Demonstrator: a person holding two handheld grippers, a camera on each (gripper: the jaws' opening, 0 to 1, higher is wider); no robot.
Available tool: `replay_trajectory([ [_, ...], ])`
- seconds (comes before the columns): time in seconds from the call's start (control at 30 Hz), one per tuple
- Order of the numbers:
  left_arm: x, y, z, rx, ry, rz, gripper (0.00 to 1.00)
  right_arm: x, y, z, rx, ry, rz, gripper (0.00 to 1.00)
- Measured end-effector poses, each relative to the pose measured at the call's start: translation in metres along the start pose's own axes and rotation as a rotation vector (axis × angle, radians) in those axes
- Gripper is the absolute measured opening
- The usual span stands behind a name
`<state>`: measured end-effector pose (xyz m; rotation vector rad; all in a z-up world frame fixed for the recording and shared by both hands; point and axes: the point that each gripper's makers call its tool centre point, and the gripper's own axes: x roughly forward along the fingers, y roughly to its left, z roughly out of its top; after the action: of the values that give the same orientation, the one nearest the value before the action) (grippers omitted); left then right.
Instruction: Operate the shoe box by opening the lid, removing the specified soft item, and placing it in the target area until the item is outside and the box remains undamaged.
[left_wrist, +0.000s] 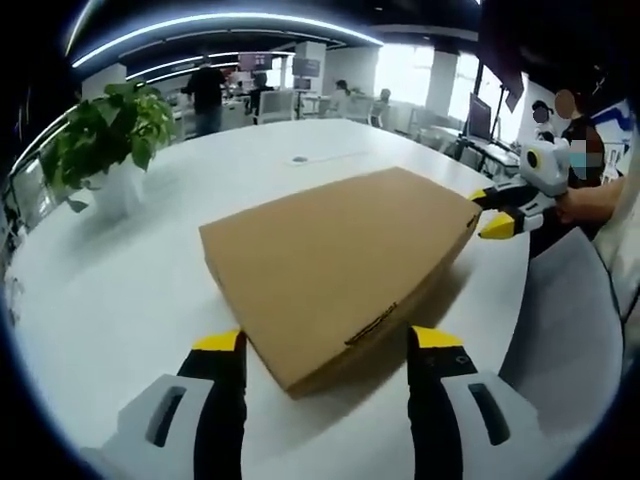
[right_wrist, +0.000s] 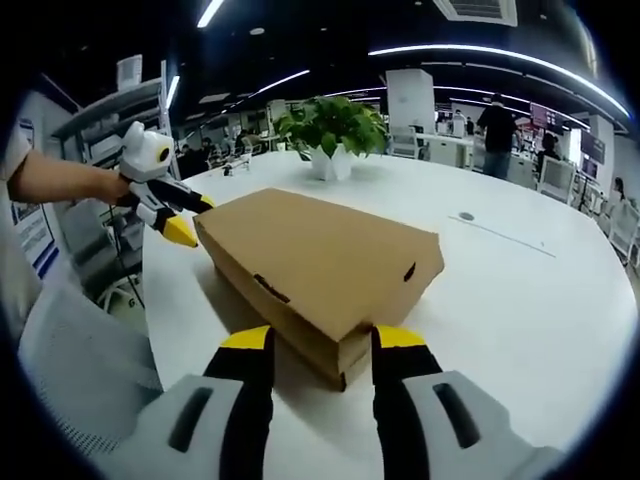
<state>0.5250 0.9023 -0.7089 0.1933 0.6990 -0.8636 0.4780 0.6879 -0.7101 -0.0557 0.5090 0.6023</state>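
The closed brown cardboard shoe box (left_wrist: 340, 265) lies near the white tabletop's (left_wrist: 120, 300) edge, opposite corners between each gripper's spread jaws: left gripper (left_wrist: 328, 340), right gripper (right_wrist: 316, 337).

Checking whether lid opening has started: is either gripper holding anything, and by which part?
Nothing is clamped. The left gripper and the right gripper each stand open at opposite corners of the closed brown cardboard shoe box on the white table.

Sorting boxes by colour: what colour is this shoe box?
Plain brown cardboard; the box shows best in the left gripper view.
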Motion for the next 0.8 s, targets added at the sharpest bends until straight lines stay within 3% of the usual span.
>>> replay_trajectory([
  [0.37,-0.011,-0.002,0.013,0.026,-0.024,0.004,0.65,-0.008,0.001,0.021,-0.004,-0.044,-0.011,0.36],
  [0.8,-0.025,0.001,0.037,0.02,-0.107,0.024,0.65,-0.018,0.001,0.05,-0.056,-0.093,-0.018,0.4],
])
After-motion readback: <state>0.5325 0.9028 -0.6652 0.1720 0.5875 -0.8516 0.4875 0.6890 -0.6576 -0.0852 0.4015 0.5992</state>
